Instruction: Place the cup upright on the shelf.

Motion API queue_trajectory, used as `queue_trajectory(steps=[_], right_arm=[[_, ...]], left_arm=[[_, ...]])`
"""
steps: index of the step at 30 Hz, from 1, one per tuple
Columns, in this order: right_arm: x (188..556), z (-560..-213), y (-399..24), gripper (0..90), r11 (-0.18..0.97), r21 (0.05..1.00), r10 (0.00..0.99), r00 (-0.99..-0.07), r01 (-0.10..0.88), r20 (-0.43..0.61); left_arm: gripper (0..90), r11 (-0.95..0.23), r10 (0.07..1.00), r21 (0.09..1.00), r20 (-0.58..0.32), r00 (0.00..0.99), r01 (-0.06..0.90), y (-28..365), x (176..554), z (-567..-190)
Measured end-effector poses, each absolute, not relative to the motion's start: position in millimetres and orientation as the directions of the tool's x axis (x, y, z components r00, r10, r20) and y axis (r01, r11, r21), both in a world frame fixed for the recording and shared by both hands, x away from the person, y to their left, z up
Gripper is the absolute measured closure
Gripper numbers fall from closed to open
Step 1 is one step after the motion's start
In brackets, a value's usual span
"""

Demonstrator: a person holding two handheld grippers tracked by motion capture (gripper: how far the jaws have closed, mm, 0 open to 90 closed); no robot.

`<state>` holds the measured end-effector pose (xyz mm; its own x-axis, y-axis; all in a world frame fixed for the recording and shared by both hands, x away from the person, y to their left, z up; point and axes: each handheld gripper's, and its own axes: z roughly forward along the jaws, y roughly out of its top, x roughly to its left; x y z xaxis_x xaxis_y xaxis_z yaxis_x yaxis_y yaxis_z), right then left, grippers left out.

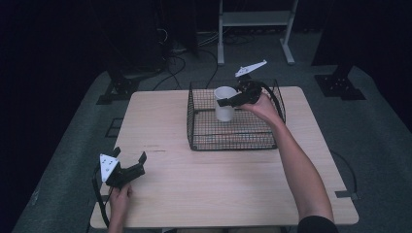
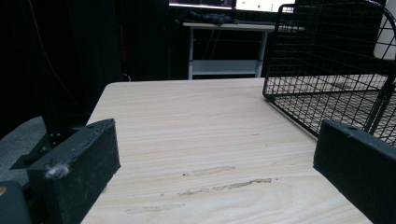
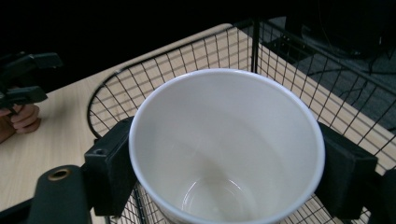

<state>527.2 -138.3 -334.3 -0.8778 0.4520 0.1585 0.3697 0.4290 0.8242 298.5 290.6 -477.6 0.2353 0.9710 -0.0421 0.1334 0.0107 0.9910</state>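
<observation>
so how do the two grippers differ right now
The right gripper is raised over the wire basket, its jaws clamped on the white cup; the left gripper sits low near the table's front left corner, jaws open with nothing between them. The right gripper's grey plate tilts up; the left's faces the camera. Both are black and hand-held.

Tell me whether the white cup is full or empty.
Empty. The right gripper view looks straight into the white cup, and its bare white bottom shows, with nothing inside. The right gripper clamps it over the wire basket.
</observation>
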Motion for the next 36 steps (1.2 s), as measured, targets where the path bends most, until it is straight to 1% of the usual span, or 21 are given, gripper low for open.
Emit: queue_trajectory(steps=[5,13,36], right_arm=[[535.1,-346.8,-137.4,18.7,0.429,0.807,0.455,-0.869,0.405,0.195],[542.9,-361.6,-132.0,18.8,0.444,0.784,0.467,-0.859,0.434,0.210],[552.6,-387.8,-123.9,18.0,0.509,0.723,0.496,-0.846,0.467,0.198]], left_arm=[[0.0,0.012,0.971,0.991,-0.043,0.235,0.132,290.8,298.5,-477.6],[0.0,0.014,0.971,0.991,-0.045,0.235,0.130,291.1,298.1,-477.6],[0.0,0.017,0.971,0.992,-0.046,0.235,0.127,291.5,297.9,-477.7]])
